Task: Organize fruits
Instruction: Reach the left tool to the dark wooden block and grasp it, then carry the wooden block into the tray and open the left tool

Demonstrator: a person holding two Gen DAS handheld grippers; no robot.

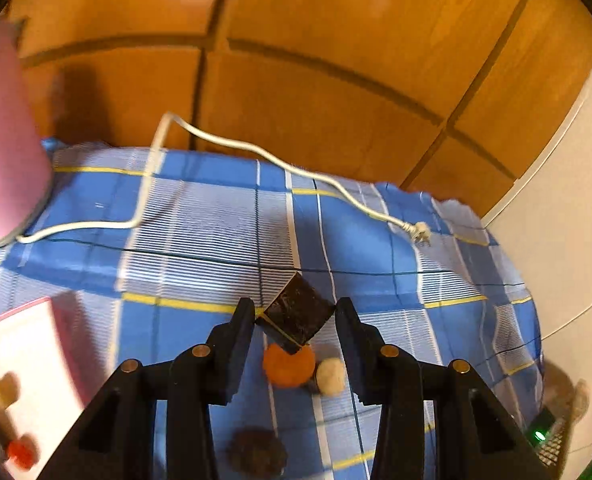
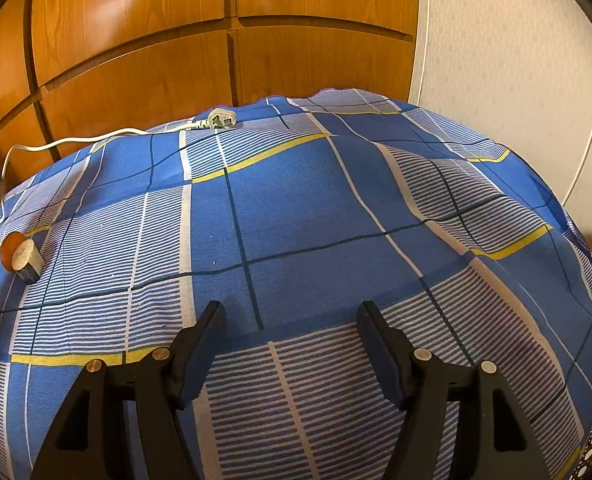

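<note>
Fruits lie on a surface covered with a blue checked cloth [image 2: 287, 208]. The left wrist view shows the left tool [image 1: 294, 316] clamped on a dark block [image 1: 293, 312], lifted above the cloth. Just below it sit an orange round fruit [image 1: 285, 368] and a pale round piece [image 1: 331, 376], touching each other, with a dark brown lumpy fruit [image 1: 257, 454] nearer the camera. At the left edge a white tray with a pink rim [image 1: 35, 360] holds small blurred orange, tan and red pieces. A pink object [image 1: 3, 140] stands at the far left, with a white cord [image 1: 231, 144] trailing from it across the cloth.

Only the right wrist view shows the right tool [image 2: 291, 312], its fingers apart over bare cloth, holding nothing. There the fruits sit far to the left, well apart from it, and the cord's plug [image 2: 221, 119] rests near the far edge by a wooden wardrobe [image 2: 215, 40].
</note>
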